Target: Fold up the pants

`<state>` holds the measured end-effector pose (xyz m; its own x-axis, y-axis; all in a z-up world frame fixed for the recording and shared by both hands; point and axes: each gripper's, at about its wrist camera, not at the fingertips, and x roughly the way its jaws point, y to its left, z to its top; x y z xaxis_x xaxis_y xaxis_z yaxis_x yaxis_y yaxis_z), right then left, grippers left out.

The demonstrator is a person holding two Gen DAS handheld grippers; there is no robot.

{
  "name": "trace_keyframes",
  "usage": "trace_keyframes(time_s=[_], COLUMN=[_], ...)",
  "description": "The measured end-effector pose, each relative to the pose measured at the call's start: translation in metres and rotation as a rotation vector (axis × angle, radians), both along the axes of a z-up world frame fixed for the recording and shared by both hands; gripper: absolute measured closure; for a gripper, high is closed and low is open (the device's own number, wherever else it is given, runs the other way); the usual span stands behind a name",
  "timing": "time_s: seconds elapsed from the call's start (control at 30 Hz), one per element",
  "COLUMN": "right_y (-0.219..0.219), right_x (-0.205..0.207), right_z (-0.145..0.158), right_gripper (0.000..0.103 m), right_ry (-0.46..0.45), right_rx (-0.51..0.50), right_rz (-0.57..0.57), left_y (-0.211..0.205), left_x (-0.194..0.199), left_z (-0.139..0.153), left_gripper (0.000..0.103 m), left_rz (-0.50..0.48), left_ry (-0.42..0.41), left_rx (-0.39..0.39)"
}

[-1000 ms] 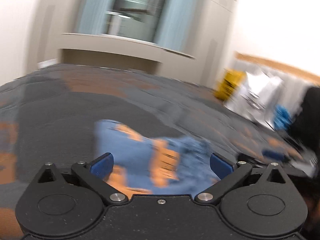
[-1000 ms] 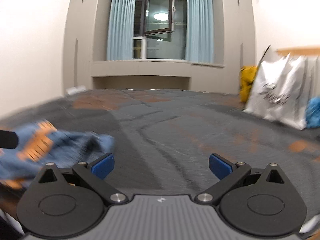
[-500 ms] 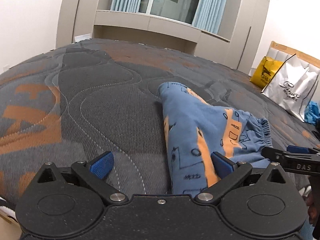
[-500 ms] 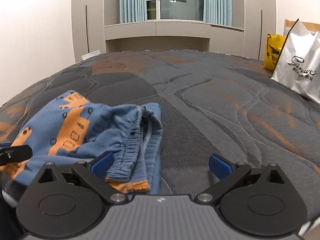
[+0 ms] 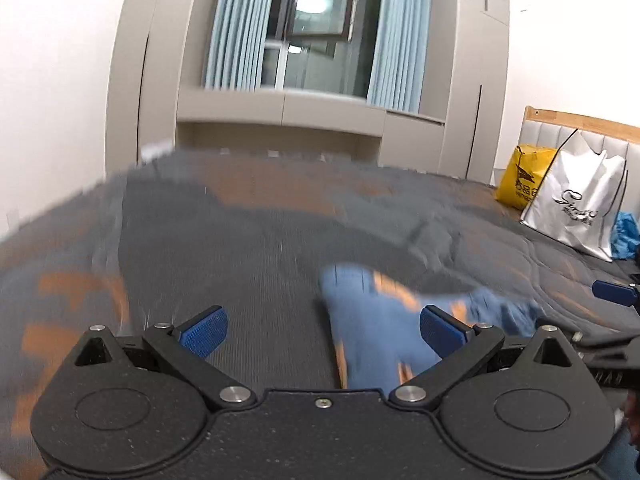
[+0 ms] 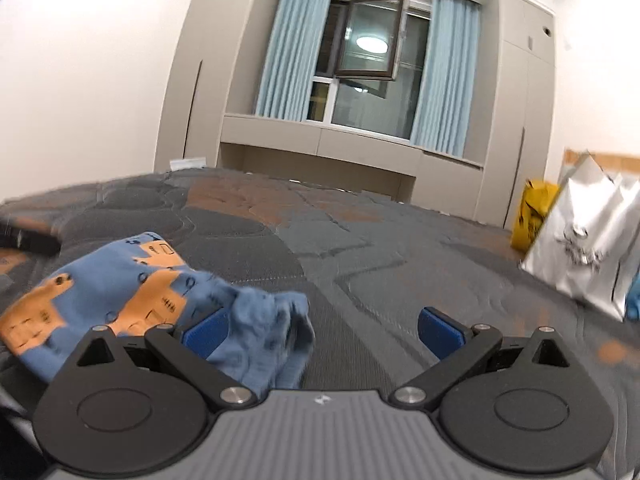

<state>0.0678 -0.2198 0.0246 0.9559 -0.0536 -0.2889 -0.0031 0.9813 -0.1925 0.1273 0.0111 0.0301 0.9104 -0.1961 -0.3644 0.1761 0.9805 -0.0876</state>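
Note:
Small blue pants (image 6: 132, 292) with orange print lie bunched on the dark quilted bed (image 6: 360, 264), their elastic waistband toward the right gripper. In the left wrist view the pants (image 5: 376, 320) are blurred and sit just ahead of the right-hand finger. My left gripper (image 5: 322, 330) is open with nothing between its blue pads. My right gripper (image 6: 322, 334) is open too, the waistband lying by its left pad (image 6: 204, 334). A blue tip of the right gripper (image 5: 614, 294) shows at the left view's far right edge.
A white shopping bag (image 5: 576, 208) and a yellow bag (image 5: 524, 180) stand at the bed's right side against a padded headboard. Something blue (image 5: 626, 236) lies beside them. Grey cabinets and a curtained window fill the far wall.
Both cameras have tilted upward, so the pants sit lower in each view. The left view has gone blurred from motion. Both grippers stay open.

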Motion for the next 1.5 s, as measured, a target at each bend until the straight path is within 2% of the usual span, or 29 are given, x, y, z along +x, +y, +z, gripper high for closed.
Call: trace_keyframes(time_s=[0.1, 0.2, 0.3, 0.37, 0.47, 0.63, 0.73, 0.83, 0.87, 0.97, 1.07, 1.27, 1.4, 1.5], right_y=[0.018, 0.03, 0.037, 0.041, 0.039, 0.02, 0.01, 0.002, 0.0, -0.01, -0.018, -0.015, -0.008, 0.0], right_x=[0.027, 0.045, 0.066, 0.079, 0.091, 0.099, 0.084, 0.072, 0.072, 0.078, 0.082, 0.053, 0.028, 0.016], right_z=[0.003, 0.005, -0.002, -0.012, -0.027, -0.026, -0.015, -0.008, -0.008, -0.018, -0.023, -0.016, -0.012, -0.016], right_gripper=[0.0, 0.0, 0.0, 0.0, 0.0, 0.0, 0.0, 0.0, 0.0, 0.0, 0.0, 0.0, 0.0, 0.0], right_ry=[0.029, 0.021, 0.051, 0.09, 0.125, 0.184, 0.131, 0.079, 0.081, 0.122, 0.15, 0.075, 0.065, 0.087], right_rx=[-0.074, -0.12, -0.173, -0.236, -0.281, -0.141, -0.098, -0.106, -0.12, -0.145, -0.098, -0.093, -0.038, -0.052], right_rz=[0.019, 0.079, 0.124, 0.112, 0.063, 0.084, 0.109, 0.049, 0.021, -0.044, -0.052, -0.003, 0.058, 0.081], left_y=[-0.017, -0.03, -0.035, -0.036, -0.03, -0.025, -0.027, -0.029, -0.029, -0.026, -0.026, -0.019, -0.013, -0.011], left_x=[0.024, 0.042, 0.056, 0.063, 0.071, 0.075, 0.068, 0.075, 0.079, 0.086, 0.085, 0.058, 0.029, 0.011], left_z=[0.005, 0.002, -0.008, -0.019, -0.026, -0.025, -0.015, -0.014, -0.017, -0.024, -0.027, -0.01, -0.013, -0.024], left_gripper=[0.001, 0.001, 0.001, 0.0, 0.0, 0.0, 0.001, 0.001, 0.0, 0.0, 0.0, 0.001, 0.001, 0.001], left_rz=[-0.027, -0.073, -0.093, -0.079, -0.097, -0.098, -0.089, -0.068, -0.059, -0.072, -0.067, -0.066, -0.098, -0.087], left_ry=[-0.018, -0.011, 0.026, 0.058, 0.11, 0.119, 0.067, 0.065, 0.081, 0.117, 0.128, 0.098, 0.143, 0.183], left_rx=[0.084, 0.175, 0.217, 0.242, 0.211, 0.18, 0.174, 0.196, 0.208, 0.178, 0.163, 0.122, 0.066, 0.066])
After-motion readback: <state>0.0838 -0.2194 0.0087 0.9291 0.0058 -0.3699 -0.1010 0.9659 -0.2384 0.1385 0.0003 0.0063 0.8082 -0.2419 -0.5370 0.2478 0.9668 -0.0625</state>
